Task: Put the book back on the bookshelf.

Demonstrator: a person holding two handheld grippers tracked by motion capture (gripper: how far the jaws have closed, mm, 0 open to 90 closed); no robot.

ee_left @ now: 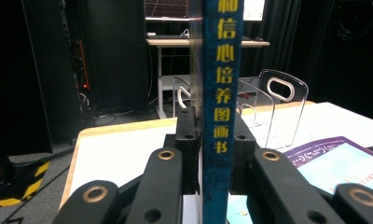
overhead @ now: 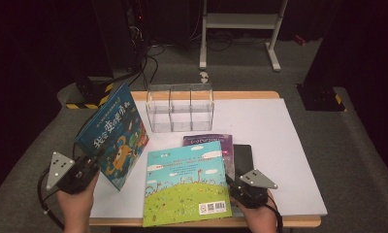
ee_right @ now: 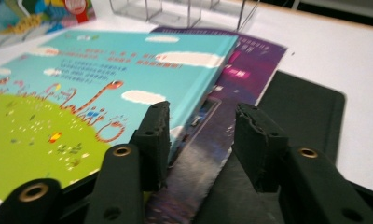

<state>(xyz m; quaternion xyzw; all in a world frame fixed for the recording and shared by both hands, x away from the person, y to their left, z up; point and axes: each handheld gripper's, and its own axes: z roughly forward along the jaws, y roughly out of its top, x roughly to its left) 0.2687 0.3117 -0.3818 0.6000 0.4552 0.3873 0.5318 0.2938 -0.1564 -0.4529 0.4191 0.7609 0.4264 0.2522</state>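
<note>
The left gripper is clamped on a blue book. It pinches the book by its spine, and the book stands up off the counter, tipped a little, at the left side. In the left gripper view the blue spine with yellow letters runs straight up between the two black jaws, and both jaws press on it.

The right gripper is low at the near right of the counter. Its jaws stand apart and nothing is squeezed between them. They sit at the right edge of a green and light-blue book that lies flat near the front of the counter. In the right gripper view one jaw seems to rest on top of this book's cover, but it is hard to tell if it really touches.

A purple book lies flat under the green one and peeks out on the far side and the right. A black book lies flat just beside them on the right.

A clear plastic holder with three slots stands at the back of the counter, well apart from both grippers.
</note>
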